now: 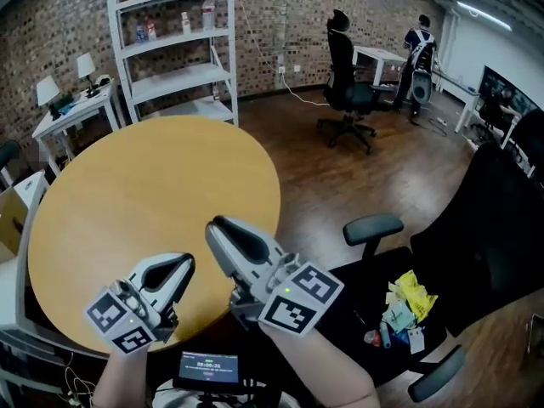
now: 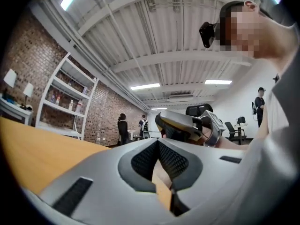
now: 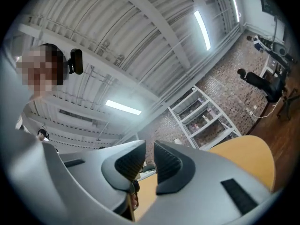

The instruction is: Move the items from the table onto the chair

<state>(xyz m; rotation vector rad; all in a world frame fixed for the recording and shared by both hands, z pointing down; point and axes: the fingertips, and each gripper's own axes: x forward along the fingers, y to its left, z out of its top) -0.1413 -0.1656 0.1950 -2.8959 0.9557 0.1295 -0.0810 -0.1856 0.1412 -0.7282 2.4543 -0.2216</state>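
Observation:
The round yellow table (image 1: 153, 194) has a bare top. On the black chair's seat (image 1: 353, 296) to the right lie a yellow packet (image 1: 414, 292) and several small packets (image 1: 395, 321). My left gripper (image 1: 183, 266) hangs over the table's near edge. Its pads meet at the tips (image 2: 158, 143) and hold nothing. My right gripper (image 1: 219, 226) is raised beside it, between the table and the chair, and also shows in the left gripper view (image 2: 183, 125). Its jaws (image 3: 149, 151) stand a narrow slit apart with nothing between them.
A white shelf unit (image 1: 174, 41) stands behind the table, and a small white desk with lamps (image 1: 76, 109) is at the left. Farther back are another office chair (image 1: 347, 83) and a person (image 1: 418, 49). The chair's armrest (image 1: 372, 226) juts toward the table. A small screen (image 1: 210, 366) sits at my waist.

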